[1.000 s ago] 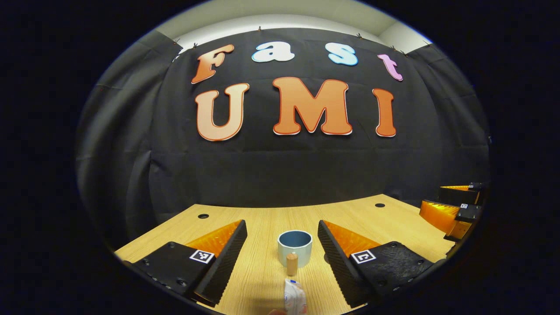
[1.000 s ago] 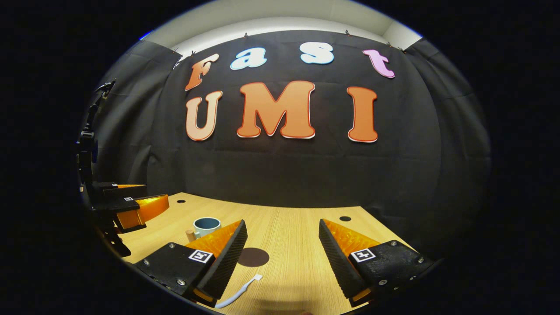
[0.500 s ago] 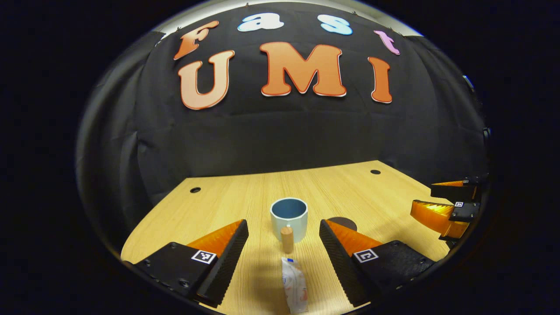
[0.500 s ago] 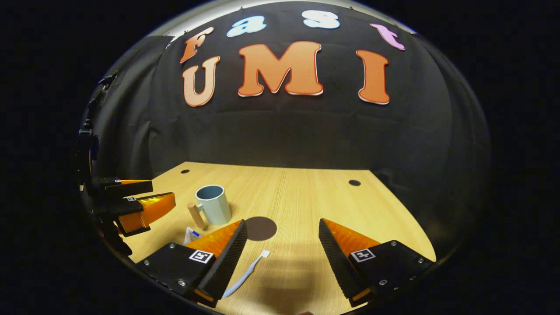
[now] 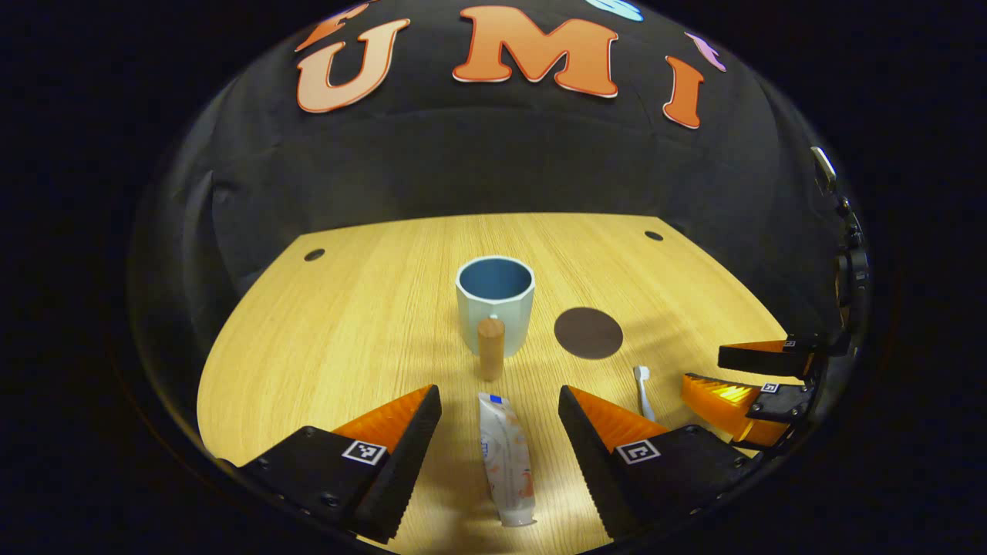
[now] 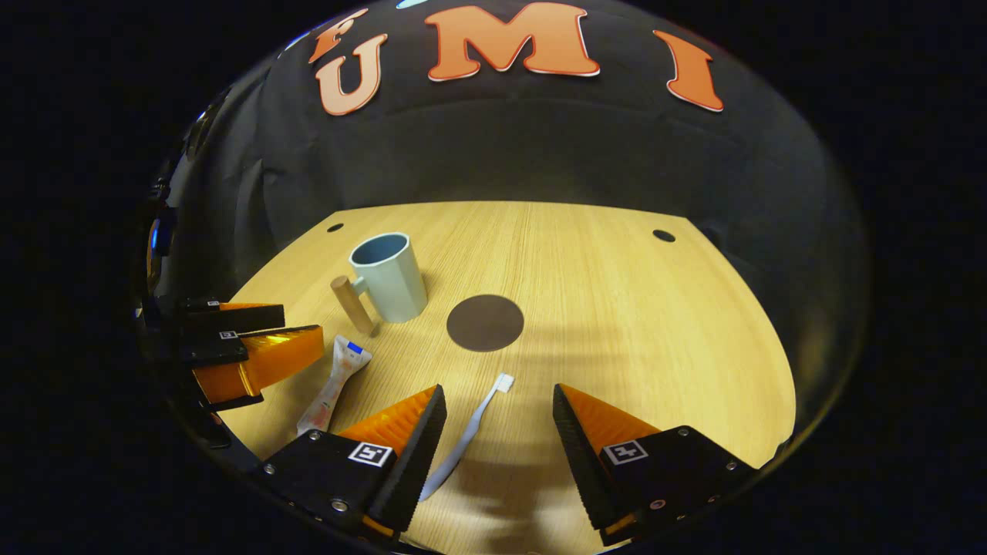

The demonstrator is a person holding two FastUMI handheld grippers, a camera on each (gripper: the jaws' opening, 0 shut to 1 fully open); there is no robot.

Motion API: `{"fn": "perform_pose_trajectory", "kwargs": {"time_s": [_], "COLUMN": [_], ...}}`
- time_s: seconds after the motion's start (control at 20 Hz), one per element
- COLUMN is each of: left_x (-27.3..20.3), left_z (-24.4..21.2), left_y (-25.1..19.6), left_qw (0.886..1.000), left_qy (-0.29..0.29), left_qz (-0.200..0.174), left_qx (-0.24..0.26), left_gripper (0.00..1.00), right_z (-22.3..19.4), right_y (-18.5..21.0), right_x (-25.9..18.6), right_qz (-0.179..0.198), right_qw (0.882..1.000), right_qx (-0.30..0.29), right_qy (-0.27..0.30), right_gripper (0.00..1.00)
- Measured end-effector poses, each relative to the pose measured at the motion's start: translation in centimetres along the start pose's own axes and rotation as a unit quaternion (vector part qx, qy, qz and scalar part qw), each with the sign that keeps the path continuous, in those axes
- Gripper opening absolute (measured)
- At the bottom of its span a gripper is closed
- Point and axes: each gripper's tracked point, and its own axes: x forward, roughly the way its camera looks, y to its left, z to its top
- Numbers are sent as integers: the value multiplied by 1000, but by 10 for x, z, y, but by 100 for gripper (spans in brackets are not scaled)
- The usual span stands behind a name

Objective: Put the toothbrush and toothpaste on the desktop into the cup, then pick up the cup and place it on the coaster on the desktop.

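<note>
wooden table (image 5: 362, 308) spreads out ahead of the fingers. two small round holes (image 6: 664, 235) sit near its far edge.

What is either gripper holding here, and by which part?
Nothing. The left gripper is open over the toothpaste, and the right gripper is open over the toothbrush; both items lie on the desk.
</note>
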Motion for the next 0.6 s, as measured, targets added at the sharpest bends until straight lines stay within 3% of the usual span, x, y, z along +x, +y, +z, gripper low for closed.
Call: {"fn": "perform_pose_trajectory", "kwargs": {"time_s": [0.35,0.5,0.6], "left_x": [14,13,15], "left_z": [-35,-46,-52], "left_y": [3,8,5], "left_qw": [994,990,988], "left_qy": [103,132,141], "left_qz": [-9,-2,-4], "left_qx": [-27,-52,-60], "left_gripper": [93,83,83], "right_z": [-41,-54,-54], "right_y": [14,16,18], "right_x": [30,40,44], "right_qz": [0,-4,-8], "right_qw": [997,995,995], "right_qx": [5,6,4], "right_qy": [83,104,103], "right_gripper": [74,65,66]}}
